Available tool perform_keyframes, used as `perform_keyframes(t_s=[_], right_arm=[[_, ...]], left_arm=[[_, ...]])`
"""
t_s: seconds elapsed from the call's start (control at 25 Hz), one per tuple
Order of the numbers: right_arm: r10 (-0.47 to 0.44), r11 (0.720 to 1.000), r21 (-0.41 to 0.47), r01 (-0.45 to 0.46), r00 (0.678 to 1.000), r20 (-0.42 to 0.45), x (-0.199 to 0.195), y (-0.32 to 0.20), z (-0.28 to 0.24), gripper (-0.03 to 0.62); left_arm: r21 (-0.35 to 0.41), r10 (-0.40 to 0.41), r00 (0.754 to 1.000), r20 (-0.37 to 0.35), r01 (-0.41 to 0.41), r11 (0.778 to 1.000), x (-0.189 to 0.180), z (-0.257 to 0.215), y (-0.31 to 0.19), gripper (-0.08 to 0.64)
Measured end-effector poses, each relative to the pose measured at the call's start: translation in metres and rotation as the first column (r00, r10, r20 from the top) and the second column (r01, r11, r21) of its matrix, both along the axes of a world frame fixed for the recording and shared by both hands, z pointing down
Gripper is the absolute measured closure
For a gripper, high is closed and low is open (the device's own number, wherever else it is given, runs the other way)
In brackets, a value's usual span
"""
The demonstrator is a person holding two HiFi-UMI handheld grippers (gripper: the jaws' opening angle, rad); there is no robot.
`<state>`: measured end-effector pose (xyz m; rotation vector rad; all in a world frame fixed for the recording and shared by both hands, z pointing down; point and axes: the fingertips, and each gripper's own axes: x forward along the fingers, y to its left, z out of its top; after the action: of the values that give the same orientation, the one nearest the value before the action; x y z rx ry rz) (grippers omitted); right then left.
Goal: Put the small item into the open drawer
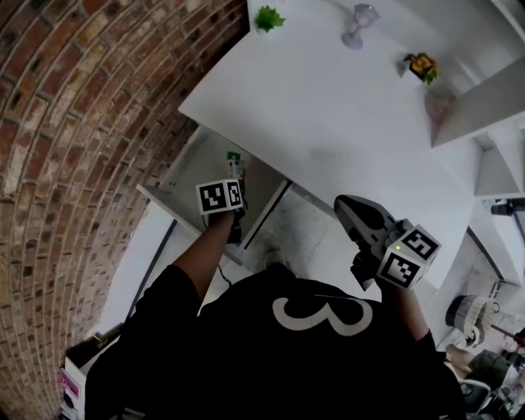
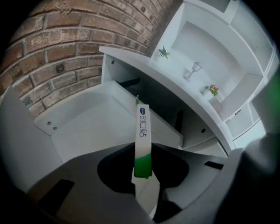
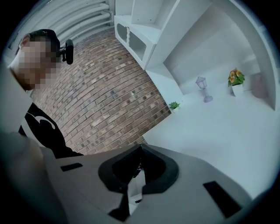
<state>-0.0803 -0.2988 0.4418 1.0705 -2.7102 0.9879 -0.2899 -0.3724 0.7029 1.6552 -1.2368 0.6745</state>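
Note:
The small item (image 2: 141, 127) is a slim white packet with a green end and blue print. My left gripper (image 2: 142, 153) is shut on it, gripping its green part, and the white end points out over the open white drawer (image 2: 83, 131). In the head view the left gripper (image 1: 235, 175) hangs above the drawer (image 1: 182, 176), and the packet's green tip (image 1: 235, 157) sticks out past the jaws. My right gripper (image 1: 349, 205) is held in front of the desk's front edge. Its jaws (image 3: 139, 151) meet at the tips with nothing between them.
A white desk top (image 1: 328, 107) carries a small green plant (image 1: 267, 18), a clear lamp-shaped ornament (image 1: 358, 25) and a potted flower (image 1: 422, 66). White shelves (image 1: 484, 98) rise on the right. A brick wall (image 1: 74, 123) runs along the left of the drawer.

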Motion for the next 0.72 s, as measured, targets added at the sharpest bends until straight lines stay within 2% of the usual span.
perform_keyframes(t_s=[0.12, 0.4, 0.6, 0.72], right_arm=[[0.028, 0.999, -0.016, -0.028, 0.999, -0.018, 0.009, 0.001, 0.002, 0.583], [0.081, 0.995, -0.049, -0.084, 0.995, -0.06, 0.034, 0.005, 0.008, 0.583], [0.096, 0.992, -0.075, -0.101, 0.993, -0.063, 0.04, 0.005, 0.015, 0.583], [0.103, 0.991, -0.078, -0.108, 0.993, -0.062, 0.042, 0.006, 0.014, 0.583]], left_arm=[[-0.027, 0.015, 1.0, 0.017, -0.014, 1.0, 0.003, 0.022, -0.007, 0.476], [-0.059, 0.08, 0.991, 0.108, -0.074, 0.995, 0.003, 0.06, -0.016, 0.476], [-0.073, 0.155, 0.971, 0.18, -0.144, 0.987, 0.003, 0.075, -0.012, 0.474], [-0.05, 0.19, 0.947, 0.26, -0.183, 0.982, -0.004, 0.071, -0.016, 0.472]])
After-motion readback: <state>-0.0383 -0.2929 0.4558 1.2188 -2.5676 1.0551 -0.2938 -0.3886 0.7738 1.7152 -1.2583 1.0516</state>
